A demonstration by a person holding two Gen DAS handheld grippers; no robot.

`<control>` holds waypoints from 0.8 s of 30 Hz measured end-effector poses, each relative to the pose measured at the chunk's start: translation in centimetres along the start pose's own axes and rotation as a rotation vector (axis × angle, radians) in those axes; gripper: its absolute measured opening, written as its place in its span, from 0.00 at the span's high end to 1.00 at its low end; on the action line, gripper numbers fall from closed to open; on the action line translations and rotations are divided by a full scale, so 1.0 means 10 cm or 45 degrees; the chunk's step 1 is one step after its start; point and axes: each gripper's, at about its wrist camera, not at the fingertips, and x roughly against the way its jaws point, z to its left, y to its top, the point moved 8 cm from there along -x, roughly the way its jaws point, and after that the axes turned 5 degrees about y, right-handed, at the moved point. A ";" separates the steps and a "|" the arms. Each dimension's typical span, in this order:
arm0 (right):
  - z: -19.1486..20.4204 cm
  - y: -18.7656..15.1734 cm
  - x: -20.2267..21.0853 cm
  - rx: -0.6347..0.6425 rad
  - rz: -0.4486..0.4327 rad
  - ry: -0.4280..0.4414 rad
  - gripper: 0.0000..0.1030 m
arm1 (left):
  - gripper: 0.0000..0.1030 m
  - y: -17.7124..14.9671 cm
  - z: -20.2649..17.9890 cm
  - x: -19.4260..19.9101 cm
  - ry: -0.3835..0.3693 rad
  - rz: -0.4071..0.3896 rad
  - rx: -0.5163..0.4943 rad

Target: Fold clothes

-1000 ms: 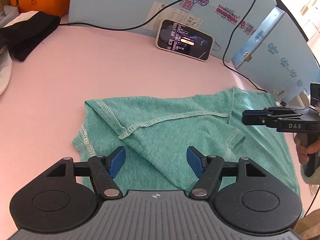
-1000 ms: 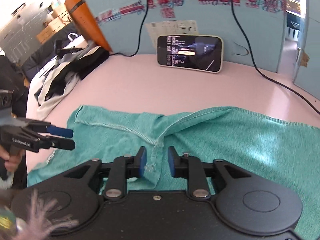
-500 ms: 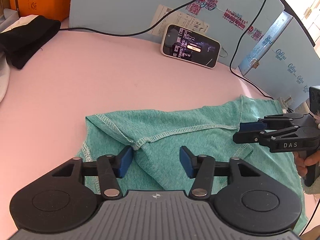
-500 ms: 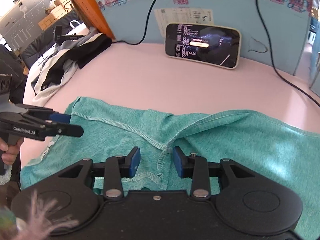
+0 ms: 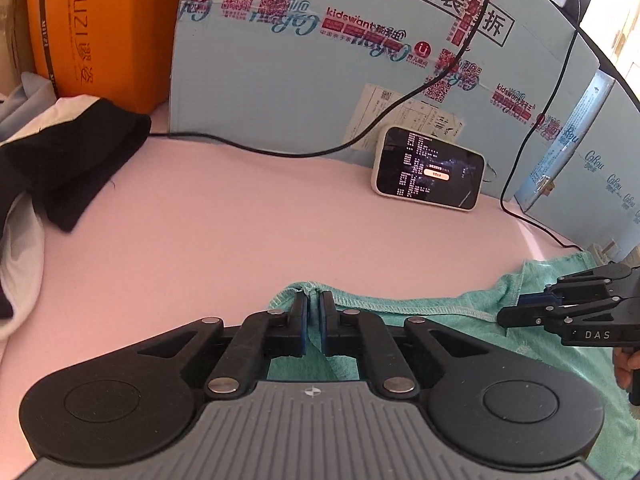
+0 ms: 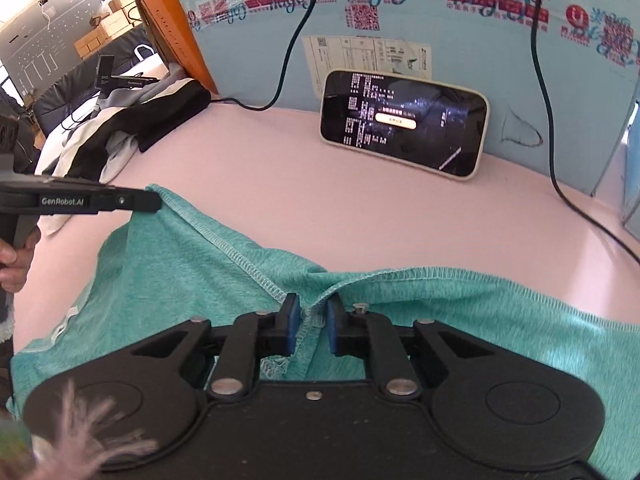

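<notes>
A teal knit garment (image 5: 440,320) lies crumpled on the pink table (image 5: 240,240). My left gripper (image 5: 314,310) is shut on the garment's far left hem corner, and a peak of cloth pokes up between its blue pads. From the right wrist view the left gripper (image 6: 154,202) pinches that corner and lifts it slightly. My right gripper (image 6: 313,316) has a stitched hem fold of the garment (image 6: 180,264) bunched between its pads, and its jaws are closing. In the left wrist view the right gripper (image 5: 506,314) sits at the garment's right edge, held by a hand.
A phone (image 5: 430,174) with a lit screen leans on the blue cardboard wall (image 5: 300,80) at the back. Black cables (image 5: 516,208) trail onto the table. A black and white clothes pile (image 5: 72,160) and an orange box (image 5: 100,28) stand at the far left.
The left gripper moved forward to the garment's far corner and closed from wide open onto it. The right gripper's jaws narrowed around the hem fold. The corner now stands lifted.
</notes>
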 end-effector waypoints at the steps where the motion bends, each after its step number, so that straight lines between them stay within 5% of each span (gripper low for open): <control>1: 0.00 0.03 -0.01 0.005 -0.014 -0.009 0.85 | 0.95 0.02 0.00 -0.03 0.005 -0.002 -0.016; 16: -0.21 0.21 -0.17 0.019 -0.034 -0.118 0.78 | 0.92 0.15 -0.01 -0.35 0.097 -0.023 -0.192; 20: -0.24 0.18 -0.02 -0.048 -0.039 -0.112 0.55 | 0.52 0.16 0.04 -0.17 0.130 -0.001 -0.151; 24: -0.28 0.12 0.28 -0.170 -0.119 -0.105 0.48 | 0.42 0.11 0.11 0.14 0.181 0.004 -0.147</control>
